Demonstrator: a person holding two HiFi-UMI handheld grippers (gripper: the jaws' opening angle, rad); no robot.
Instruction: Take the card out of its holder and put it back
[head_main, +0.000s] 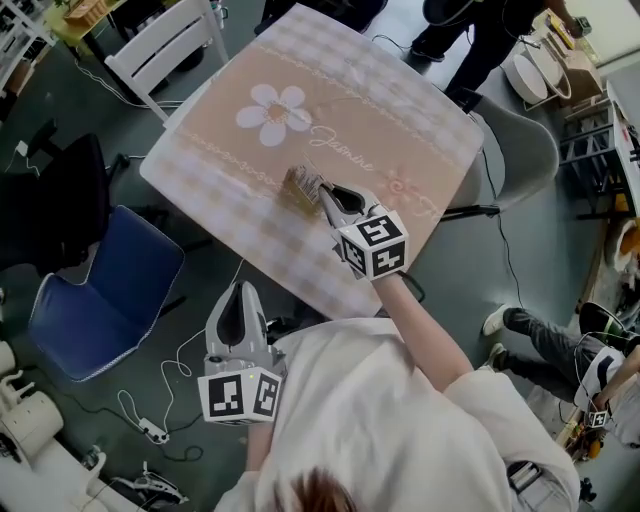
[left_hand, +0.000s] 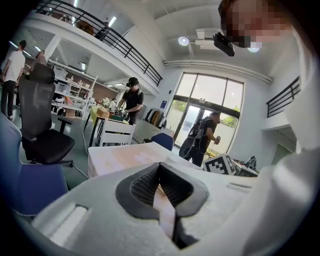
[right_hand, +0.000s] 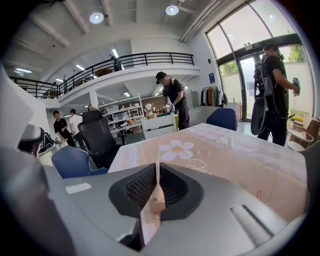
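On table (head_main: 400, 120), right gripper (head_main: 323, 196) seems clamped on thin, light, bendable card (right_hand: 158, 160) above its wooden holder (right_hand: 158, 204); left gripper (head_main: 238, 292) clenched, empty.

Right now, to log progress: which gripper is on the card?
The right gripper, jaws closed on the card over the table; the left gripper hangs short of it.

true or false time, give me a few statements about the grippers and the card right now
1. The right gripper is shut on the card. True.
2. The left gripper rests on the tablecloth. False: it is held clear of it, with nothing between its jaws.
3. The tablecloth shows a white flower. True.
4. The card lies flat on the cloth. False: it stands upright in its wooden holder.
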